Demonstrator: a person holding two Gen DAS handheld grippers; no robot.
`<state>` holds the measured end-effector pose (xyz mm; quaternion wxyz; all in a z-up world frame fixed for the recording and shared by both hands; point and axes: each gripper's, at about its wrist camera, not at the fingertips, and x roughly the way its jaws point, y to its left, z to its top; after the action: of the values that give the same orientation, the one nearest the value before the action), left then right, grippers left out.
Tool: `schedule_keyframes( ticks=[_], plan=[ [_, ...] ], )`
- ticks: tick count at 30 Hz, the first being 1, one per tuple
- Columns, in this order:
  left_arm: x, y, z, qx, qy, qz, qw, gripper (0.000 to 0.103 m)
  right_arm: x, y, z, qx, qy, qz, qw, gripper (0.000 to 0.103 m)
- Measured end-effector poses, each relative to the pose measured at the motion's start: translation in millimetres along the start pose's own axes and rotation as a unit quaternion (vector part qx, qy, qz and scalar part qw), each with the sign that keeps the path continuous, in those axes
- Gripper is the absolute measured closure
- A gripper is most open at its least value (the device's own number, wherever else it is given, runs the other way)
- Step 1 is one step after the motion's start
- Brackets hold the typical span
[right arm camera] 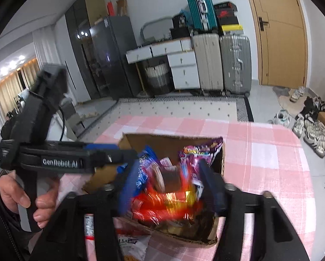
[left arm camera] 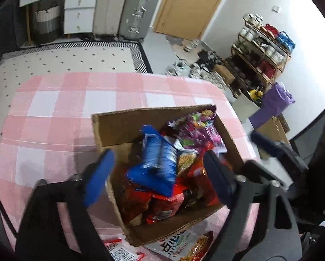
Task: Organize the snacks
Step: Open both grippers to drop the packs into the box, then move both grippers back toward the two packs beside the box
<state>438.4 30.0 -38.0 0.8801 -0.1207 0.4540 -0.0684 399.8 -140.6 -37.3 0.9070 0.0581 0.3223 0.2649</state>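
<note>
A cardboard box [left arm camera: 119,128] stands on the pink checked cloth [left arm camera: 53,108], filled with snacks. The left gripper [left arm camera: 158,174] hangs over the box, jaws wide apart, gripping nothing; a blue packet [left arm camera: 156,163] lies on the pile between them. The right gripper [right arm camera: 169,187] is likewise over the box, jaws apart and empty, above red packets [right arm camera: 162,202]. A purple bag [left arm camera: 195,130] leans in the box's far corner.
</note>
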Motion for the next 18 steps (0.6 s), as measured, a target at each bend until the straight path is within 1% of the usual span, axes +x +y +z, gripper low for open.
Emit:
schedule_keyframes(
  ticks=[2,5,9,13,15,16,18],
  plan=[
    [-10,-2,-3,0.001,-0.008,-0.013,0.9999,0.02,-10,-2,2,-0.002,-0.021,-0.02,1.0,0.018],
    [-22,-4,-8,0.003,-0.017,0.002,0.9998,0.02,-22,-5,2,0.002,-0.033,-0.01,0.999,0.018],
    [-44,-6,-19,-0.001,-0.028,0.006,0.9996,0.02,-48,0,-1,0.006,-0.048,-0.009,0.999,0.018],
    [-71,-10,-35,0.0,-0.042,0.019,0.9989,0.02,-77,0,-11,0.015,-0.06,-0.008,0.998,0.017],
    [-85,-13,-43,0.003,-0.05,0.036,0.9981,0.02,-95,7,-19,0.017,-0.066,-0.006,0.998,0.014],
    [-93,-15,-49,0.007,-0.06,0.048,0.997,0.02,-100,9,-22,0.014,-0.068,-0.005,0.998,0.013],
    [-108,-20,-57,0.017,-0.073,0.061,0.9953,0.019,-110,20,-26,0.007,-0.067,-0.008,0.998,0.013]
  ],
)
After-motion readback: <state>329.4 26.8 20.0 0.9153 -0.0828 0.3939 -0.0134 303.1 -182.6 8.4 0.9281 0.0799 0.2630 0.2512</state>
